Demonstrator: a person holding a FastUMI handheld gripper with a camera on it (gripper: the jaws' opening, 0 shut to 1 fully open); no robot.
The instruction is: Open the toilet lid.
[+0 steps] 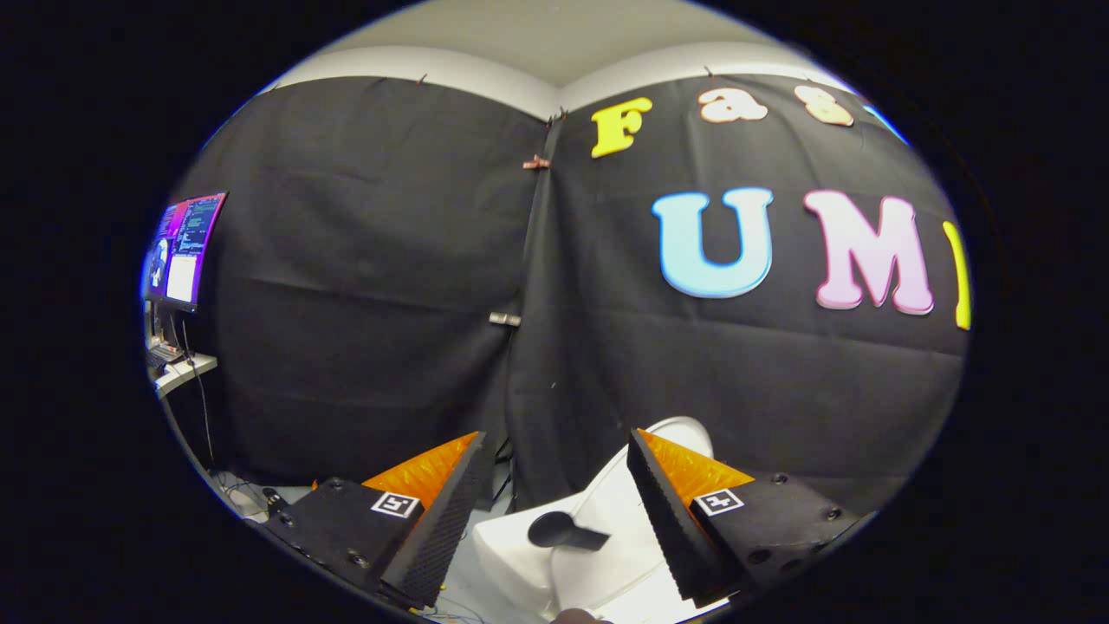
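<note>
The gripper (pixel 554 511) hangs with its fingers spread wide, gripping nothing. Just beyond and between them, slightly right, sits the white glossy plastic toilet lid (pixel 606 520). It looks stiff, light and slippery, so hooking under its front rim seems the safest hold.

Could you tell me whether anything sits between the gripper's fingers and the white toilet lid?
Nothing visible does. The open gripper points at the white toilet lid, which lies between and just beyond its fingers; a dark handle sits on the lid.
</note>
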